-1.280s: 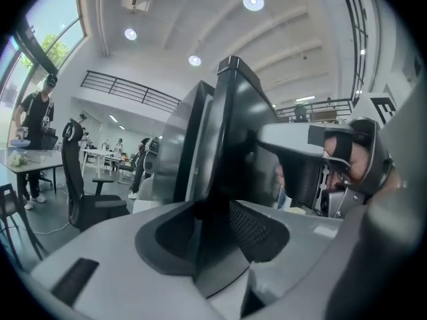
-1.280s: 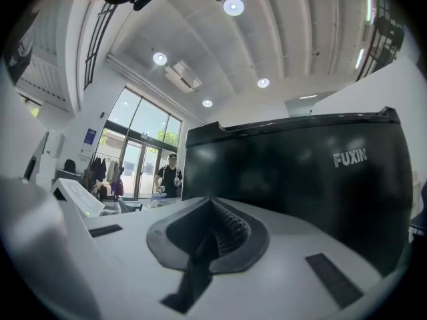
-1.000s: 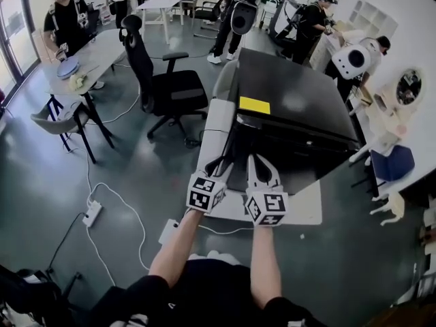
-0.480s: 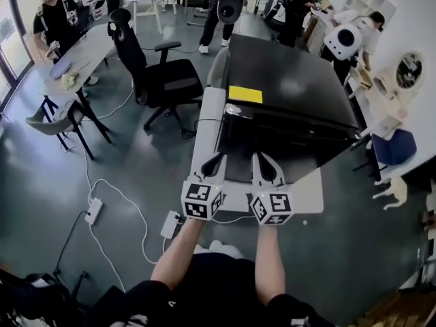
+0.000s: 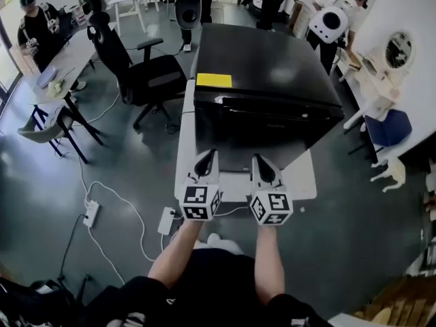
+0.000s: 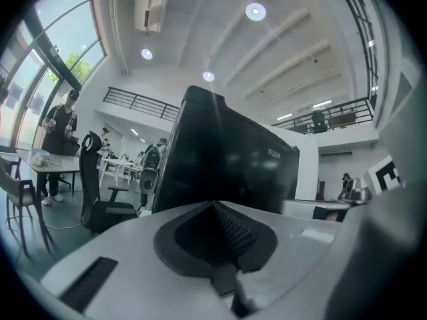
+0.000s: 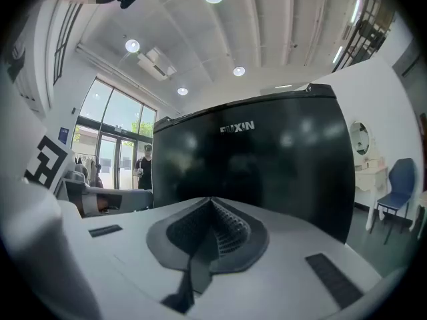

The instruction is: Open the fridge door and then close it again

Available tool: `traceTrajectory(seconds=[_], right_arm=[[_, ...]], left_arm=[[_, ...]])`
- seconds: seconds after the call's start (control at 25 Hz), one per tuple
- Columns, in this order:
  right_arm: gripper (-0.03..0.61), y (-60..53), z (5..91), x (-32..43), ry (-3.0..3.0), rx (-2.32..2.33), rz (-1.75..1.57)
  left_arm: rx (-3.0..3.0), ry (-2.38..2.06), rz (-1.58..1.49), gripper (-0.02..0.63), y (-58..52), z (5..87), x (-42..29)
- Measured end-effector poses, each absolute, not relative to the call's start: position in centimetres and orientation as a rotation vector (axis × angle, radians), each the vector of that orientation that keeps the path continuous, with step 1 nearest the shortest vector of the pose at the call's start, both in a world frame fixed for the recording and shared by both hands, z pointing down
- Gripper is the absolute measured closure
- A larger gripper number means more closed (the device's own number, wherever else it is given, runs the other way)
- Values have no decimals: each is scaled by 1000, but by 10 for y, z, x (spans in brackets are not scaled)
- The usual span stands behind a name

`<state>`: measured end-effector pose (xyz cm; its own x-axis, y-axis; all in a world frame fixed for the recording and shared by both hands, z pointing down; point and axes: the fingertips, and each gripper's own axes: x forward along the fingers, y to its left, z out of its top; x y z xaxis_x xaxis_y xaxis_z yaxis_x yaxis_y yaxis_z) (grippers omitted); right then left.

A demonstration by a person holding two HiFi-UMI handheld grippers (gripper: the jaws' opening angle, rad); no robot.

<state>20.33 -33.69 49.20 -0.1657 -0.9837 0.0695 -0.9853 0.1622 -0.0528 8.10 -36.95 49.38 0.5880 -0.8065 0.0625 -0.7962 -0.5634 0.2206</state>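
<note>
The black fridge (image 5: 266, 94) stands in front of me with its glossy door closed and a yellow note (image 5: 214, 80) on its top. My left gripper (image 5: 208, 157) and right gripper (image 5: 261, 162) are held side by side and level, a short way off the door front, touching nothing. The left gripper view shows the left gripper (image 6: 223, 222) with its jaws together, nothing between them, and the fridge (image 6: 227, 165) beyond. In the right gripper view, the right gripper (image 7: 212, 222) is shut on nothing, facing the fridge (image 7: 267, 165) door.
A black office chair (image 5: 146, 73) stands left of the fridge, with a table (image 5: 58, 67) further left. A power strip (image 5: 90, 213) and cables lie on the floor at my left. A blue chair (image 5: 388, 128) stands at the right. Several people work at the back.
The left gripper's jaws, spread at first, have come together. Both grippers have drawn back a little from the fridge front; the right stayed shut.
</note>
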Motion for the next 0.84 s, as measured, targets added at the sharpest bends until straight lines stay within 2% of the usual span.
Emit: traceTrajectory(seconds=[0.84], right_arm=[[584, -346, 482, 210, -2439, 1962, 87]], left_arm=[[2622, -1335, -29, 614, -368, 491, 99]])
